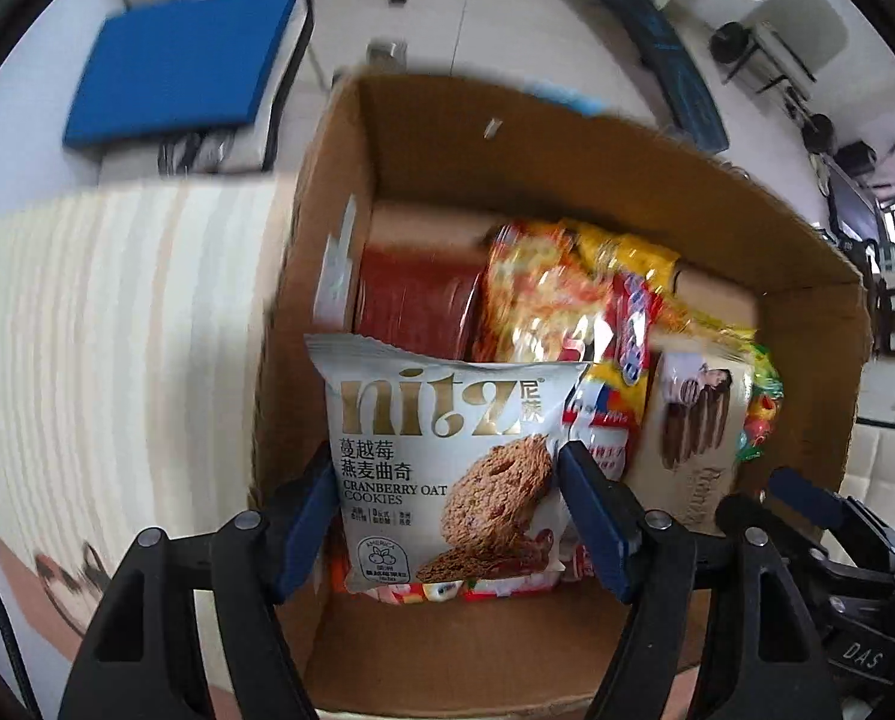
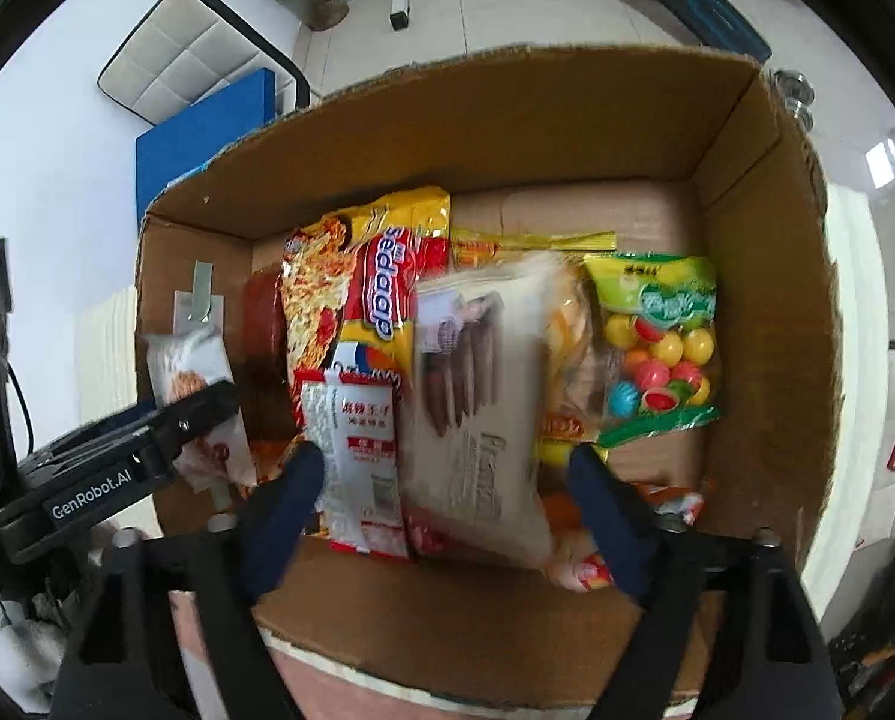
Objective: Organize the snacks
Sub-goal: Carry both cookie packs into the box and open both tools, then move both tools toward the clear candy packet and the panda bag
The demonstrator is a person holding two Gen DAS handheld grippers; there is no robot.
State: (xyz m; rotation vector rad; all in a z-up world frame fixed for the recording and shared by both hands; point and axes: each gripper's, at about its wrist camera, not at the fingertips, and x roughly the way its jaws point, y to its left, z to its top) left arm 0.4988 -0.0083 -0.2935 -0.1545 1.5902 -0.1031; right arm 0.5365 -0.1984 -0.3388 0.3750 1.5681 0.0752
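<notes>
Hovering over the cardboard box (image 1: 507, 138), the left gripper (image 1: 447, 516) clamps the cookie packet (image 1: 441, 468) for stowing, while the right gripper (image 2: 447, 516) gapes, wafer pack (image 2: 477, 396) loose between its fingers among the snacks.

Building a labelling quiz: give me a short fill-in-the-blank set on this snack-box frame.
1. The left gripper is shut on the white ____ oat cookie packet.
2. The snacks lie inside a brown ____ box.
3. The right gripper stands ____, its pads clear of the beige chocolate-stick biscuit pack.
4. The green-topped clear bag holds coloured ____.

Missing words: cranberry; cardboard; open; balls
</notes>
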